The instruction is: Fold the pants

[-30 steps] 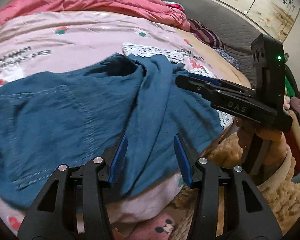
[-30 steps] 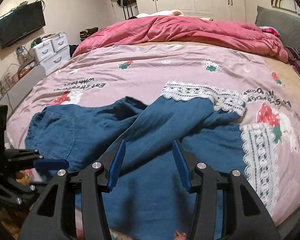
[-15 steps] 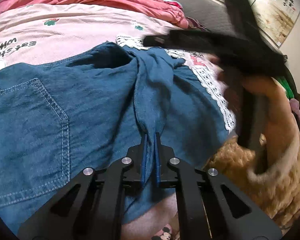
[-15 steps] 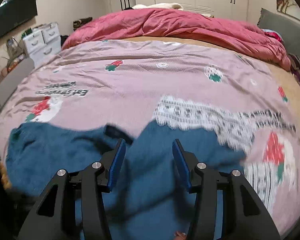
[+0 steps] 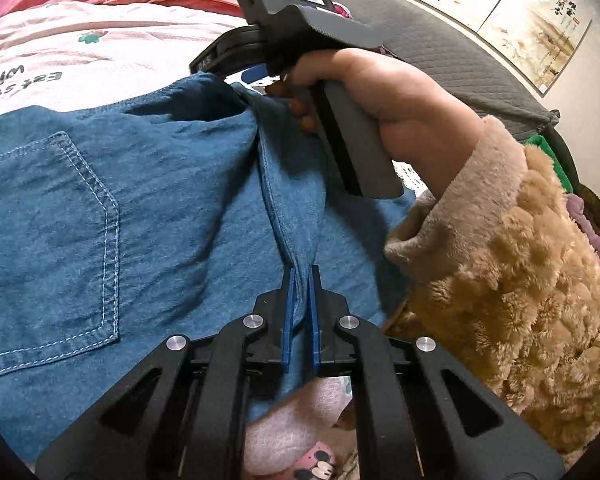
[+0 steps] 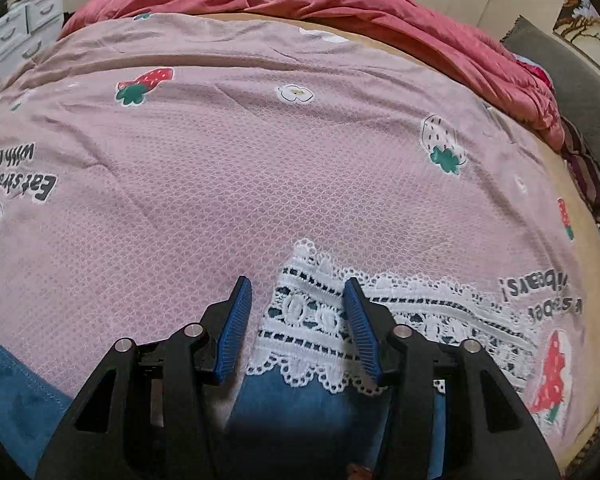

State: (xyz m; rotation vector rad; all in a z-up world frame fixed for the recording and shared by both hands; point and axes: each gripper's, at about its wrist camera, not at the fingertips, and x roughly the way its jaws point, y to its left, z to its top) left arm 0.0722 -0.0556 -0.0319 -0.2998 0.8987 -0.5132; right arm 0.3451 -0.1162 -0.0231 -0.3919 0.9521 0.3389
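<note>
Partly hidden pants (image 5: 148,216) behind the right hand (image 5: 384,108).

Your right gripper (image 6: 298,322) hangs over the pink bedspread (image 6: 260,168), jaws closing with white lace trim (image 6: 312,320) between them. Blue pants (image 6: 292,404) lie just below.

Pink bedspread (image 6: 260,168): black print, upside down in the right wrist view, reads "Eat strawbe…" with "with bears" beside it at left edge; "bears!" legible at lower right. Left wrist view: "Eat str…" and "with" again. Right gripper (image 5: 236,62) body: white "DAS", partly cut. Wall painting (image 5: 540,24): red seal, dark characters, unreadable.
</note>
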